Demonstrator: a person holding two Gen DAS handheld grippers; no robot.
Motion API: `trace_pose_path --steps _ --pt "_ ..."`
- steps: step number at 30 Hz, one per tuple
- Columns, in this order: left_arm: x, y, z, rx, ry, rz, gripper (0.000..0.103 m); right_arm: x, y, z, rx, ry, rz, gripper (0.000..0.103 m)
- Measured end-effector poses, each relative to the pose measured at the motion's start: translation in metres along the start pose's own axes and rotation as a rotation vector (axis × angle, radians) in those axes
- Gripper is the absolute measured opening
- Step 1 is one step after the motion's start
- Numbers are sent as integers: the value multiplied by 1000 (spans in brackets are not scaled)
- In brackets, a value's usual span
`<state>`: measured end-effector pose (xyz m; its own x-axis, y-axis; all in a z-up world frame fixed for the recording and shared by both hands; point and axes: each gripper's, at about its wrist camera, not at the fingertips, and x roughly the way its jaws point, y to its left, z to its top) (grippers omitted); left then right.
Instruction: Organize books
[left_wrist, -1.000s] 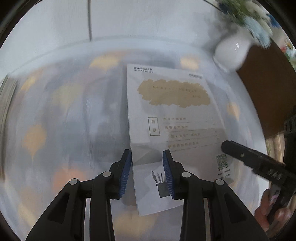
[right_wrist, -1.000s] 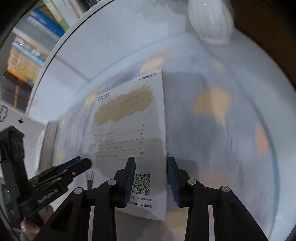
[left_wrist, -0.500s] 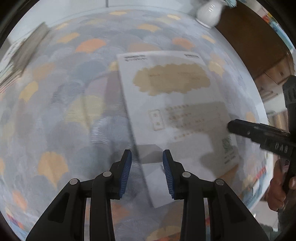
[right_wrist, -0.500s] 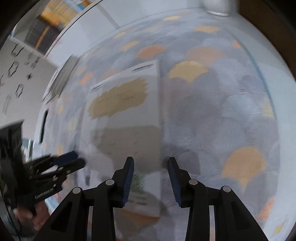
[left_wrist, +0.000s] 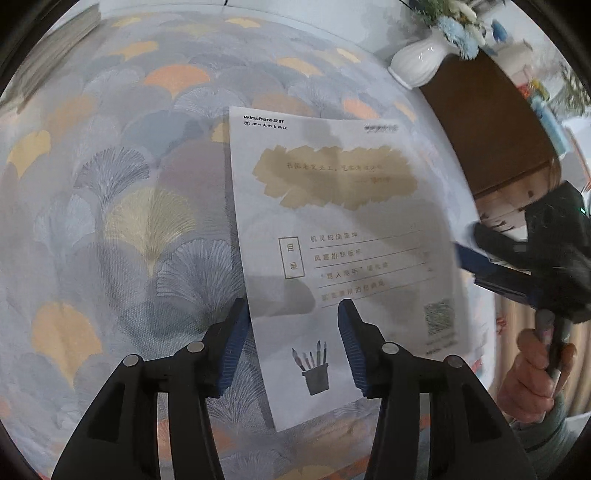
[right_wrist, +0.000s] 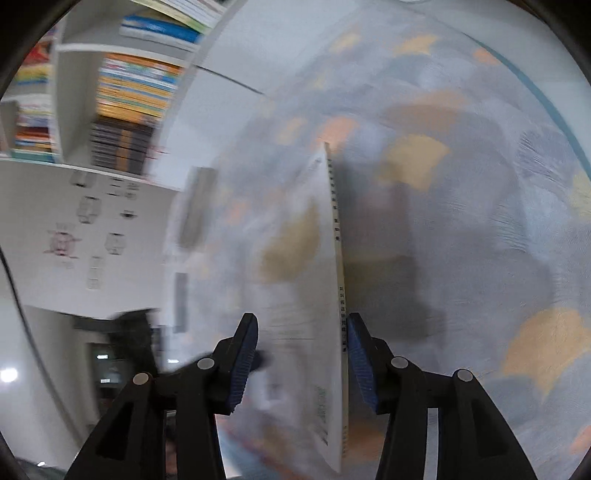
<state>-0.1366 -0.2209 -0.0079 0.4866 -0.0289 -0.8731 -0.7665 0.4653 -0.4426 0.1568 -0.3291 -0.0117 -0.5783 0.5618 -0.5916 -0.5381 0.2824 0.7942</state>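
- Our left gripper (left_wrist: 293, 347) has just been opening; jaws spread, pads clear of the book (left_wrist: 332, 258).
- Our right gripper (right_wrist: 303, 363) likewise just widened, book between, not pinched.
- Book lies on the patterned tablecloth (left_wrist: 129, 221).

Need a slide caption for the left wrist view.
Left claw open over a white book on the patterned tablecloth.

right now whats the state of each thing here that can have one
book: closed, back cover up, lying on the patterned tablecloth
left gripper: open, jaws just widened, astride the book's near corner, pads not pressing
right gripper: open, jaws just widened, book's spine edge between them
vase: upright, holding flowers
shelf books: shelved, blurred
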Motion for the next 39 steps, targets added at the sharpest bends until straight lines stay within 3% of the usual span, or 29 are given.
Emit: trace_pose_path --steps 3,6,10,13,15,17,22,23,25,28,30,36,39 --pt "-6 15 1 -74 17 -56 43 -7 37 3 -55 5 111 49" --pt "-31 40 -2 -162 -15 -118 39 1 92 2 -192 40 153 49" --pt "-91 89 -10 -297 -163 -45 39 38 160 1 -317 94 195 49" --pt "-139 128 -24 -388 -263 35 39 85 194 -10 -352 190 241 49" --pt "-158 146 -26 -399 -292 130 39 103 203 -21 -384 223 215 49" --pt "-167 159 -31 -394 -282 165 39 111 201 -35 -416 223 128 55" --pt "-134 166 -35 -354 -169 122 39 134 160 -60 -449 225 -254 57" --pt "-125 164 -36 -339 -139 116 39 139 153 -64 -446 234 -309 56" --pt "-105 153 -37 -300 -90 117 39 148 138 -75 -447 255 -393 40" --pt "-93 139 -38 -259 -78 130 39 154 135 -89 -468 244 -402 30" --pt "-85 135 -41 -251 -71 109 40 151 136 -96 -470 218 -389 30" --pt "-81 152 -48 -365 -78 -15 37 160 127 -105 -451 225 -386 27" --pt "-79 153 -43 -393 -83 -49 37 163 121 -97 -393 222 -337 27"
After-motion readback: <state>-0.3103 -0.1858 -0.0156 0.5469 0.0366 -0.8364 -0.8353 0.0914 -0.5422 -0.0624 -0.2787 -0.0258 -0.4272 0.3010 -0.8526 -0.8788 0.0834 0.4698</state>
